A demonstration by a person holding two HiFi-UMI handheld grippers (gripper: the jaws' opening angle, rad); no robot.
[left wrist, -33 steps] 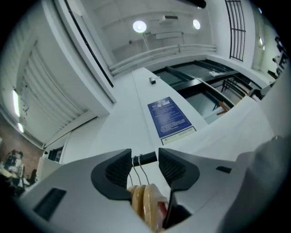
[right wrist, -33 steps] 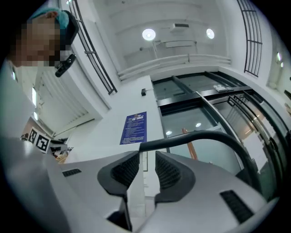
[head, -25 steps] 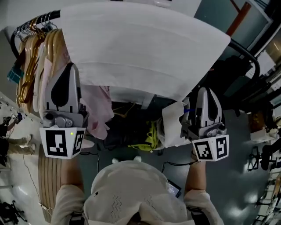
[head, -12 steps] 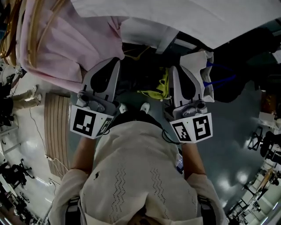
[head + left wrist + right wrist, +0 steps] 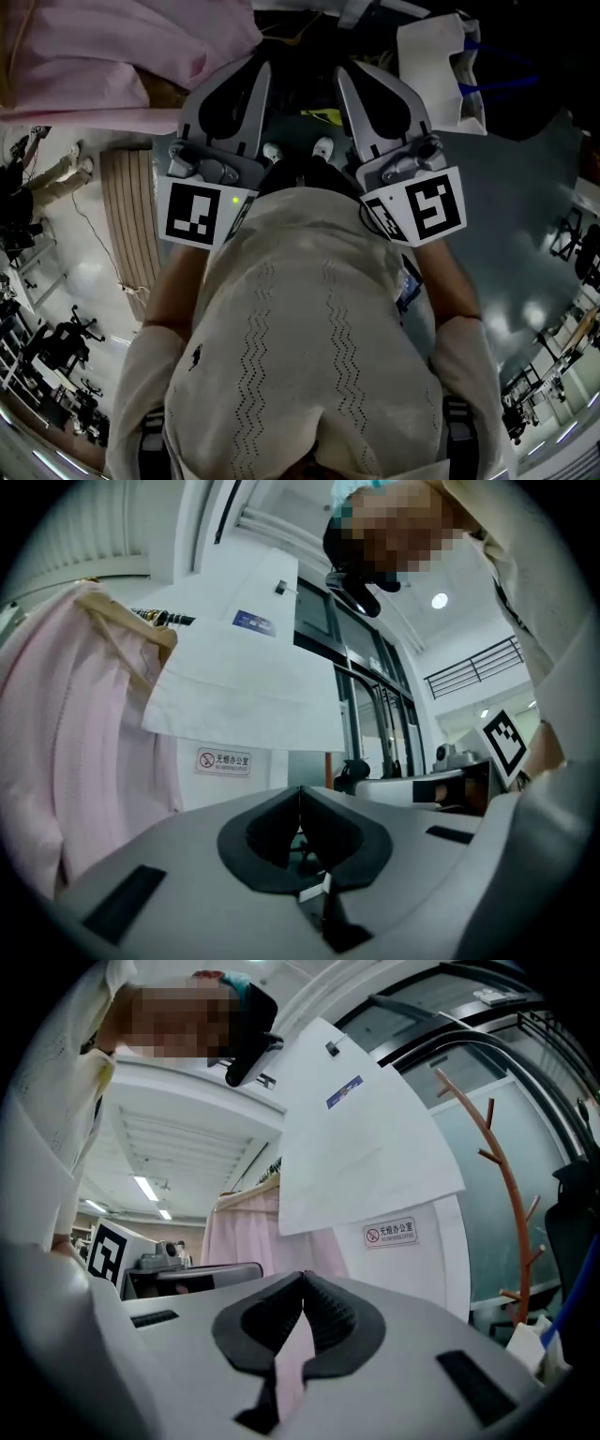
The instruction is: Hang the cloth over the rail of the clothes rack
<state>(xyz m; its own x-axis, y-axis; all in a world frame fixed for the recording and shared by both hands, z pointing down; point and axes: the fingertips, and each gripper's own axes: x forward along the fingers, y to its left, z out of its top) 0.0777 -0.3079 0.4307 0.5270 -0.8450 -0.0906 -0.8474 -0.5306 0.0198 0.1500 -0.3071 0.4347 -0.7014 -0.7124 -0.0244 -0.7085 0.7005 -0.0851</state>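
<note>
Surroundings first: a pink garment [image 5: 56, 761] on a wooden hanger [image 5: 122, 621] fills the left of the left gripper view, just beside the hanging cloth. A red-and-white wall sign [image 5: 391, 1233] sits below the cloth's lower edge. A brown branched coat stand [image 5: 497, 1176] rises at the right of the right gripper view. In the head view a white paper bag [image 5: 431, 66] with a blue handle stands just beyond the right tong, and a slatted wooden panel [image 5: 127, 216] lies on the grey floor [image 5: 506, 216] to the left. The person's shoe toes [image 5: 272, 150] show between the two tools.

Room: both tongs sit close in front of the cream knit top [image 5: 300, 328], side by side and angled slightly toward each other. They are well apart from the cloth. Open air lies between the tips and the rack, and bare floor to the right.

Tongs: the left gripper [image 5: 300, 789] is clenched, pads meeting, nothing between them. The right gripper [image 5: 302, 1277] is likewise clenched and empty; the pink in its gap is the garment behind.

Cloth [image 5: 366, 1138]: white, flat and smooth. It is draped over the black rail [image 5: 469, 1042] and hangs as a broad panel with a straight lower hem. A small blue label and a dark tag sit near its upper part.
</note>
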